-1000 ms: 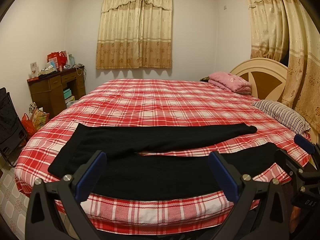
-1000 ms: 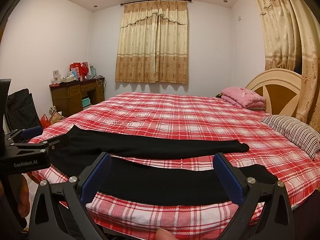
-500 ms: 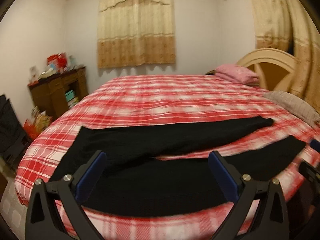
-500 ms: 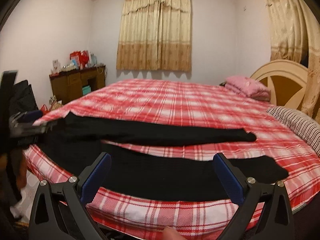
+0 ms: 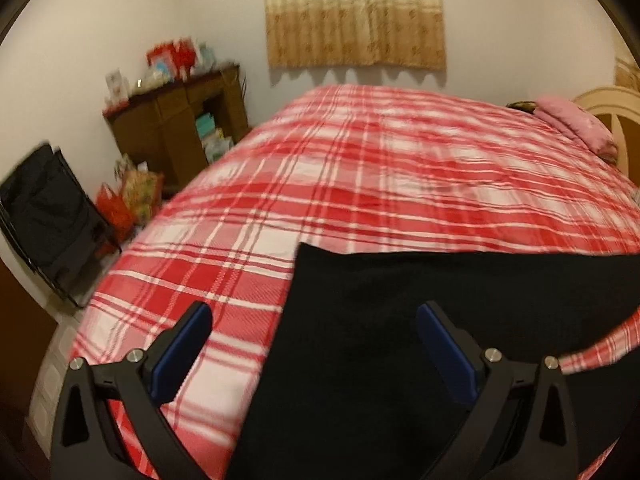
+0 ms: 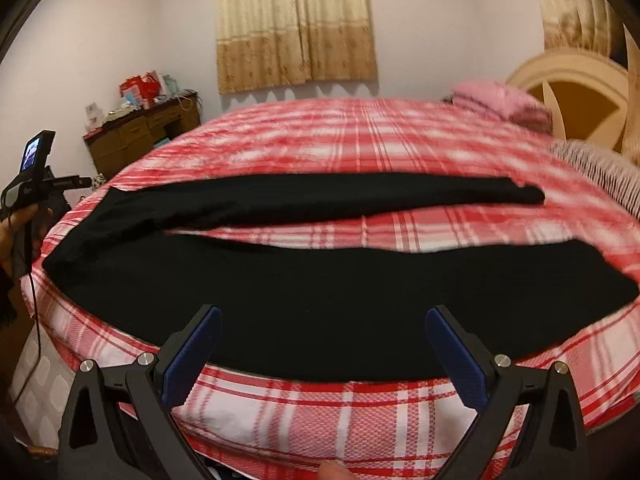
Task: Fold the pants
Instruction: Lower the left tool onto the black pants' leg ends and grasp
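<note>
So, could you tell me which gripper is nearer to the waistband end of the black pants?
Left. The left gripper hovers open right over the waistband end of the pants; the right gripper, also open, sits midway along the near leg, further toward the cuffs.

Bare plaid bed [image 6: 360, 140] lies open beyond the pants [image 6: 320, 300].

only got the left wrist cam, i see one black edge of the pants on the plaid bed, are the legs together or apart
Observer: Apart. On the right wrist view the pants lie flat with the far leg split from the near leg, a strip of plaid bedspread between them.
Operator: right gripper holding anything
Observer: No, the right gripper is open, over the near leg by the bed's edge.
Operator: where are the cuffs
Observer: They point toward the striped pillow at the headboard end.
</note>
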### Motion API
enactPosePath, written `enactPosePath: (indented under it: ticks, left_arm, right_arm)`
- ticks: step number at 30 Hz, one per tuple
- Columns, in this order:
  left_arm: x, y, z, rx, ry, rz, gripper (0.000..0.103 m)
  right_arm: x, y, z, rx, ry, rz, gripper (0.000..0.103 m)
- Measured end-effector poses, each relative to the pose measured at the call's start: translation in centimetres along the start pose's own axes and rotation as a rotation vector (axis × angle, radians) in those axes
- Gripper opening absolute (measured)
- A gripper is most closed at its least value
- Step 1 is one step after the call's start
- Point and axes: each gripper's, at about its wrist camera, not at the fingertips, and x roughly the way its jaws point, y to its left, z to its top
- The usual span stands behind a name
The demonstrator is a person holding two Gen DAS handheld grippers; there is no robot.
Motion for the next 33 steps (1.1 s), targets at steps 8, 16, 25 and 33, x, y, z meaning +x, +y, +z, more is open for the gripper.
enactPosePath:
  ticks: [8,16,25,33]
  left_arm:
    - [7.1,0.1,1.5,0.006,0.146,-0.046,0.086]
    - [9.6,0.3,2.2,0.013,0.182,-0.102,0.078]
    - [10.7,0.2,2.5,0.029,0.21,-0.176,0.042]
    - [11.1,0.8,2.6,0.004,0.203,-0.218,0.041]
  right_arm:
    - [2.2,-1.3,-0.1,0.036,0.049,-0.042,0.102]
    - [4.0,-0.7,0.0,0.01,0.08,-0.048,0.102]
    - [4.5,-0.8,1.6,-0.029,0.061,-0.05,0.097]
    - [5.0,-7.7,5.8,0.081,0.08,-0.075,0.066]
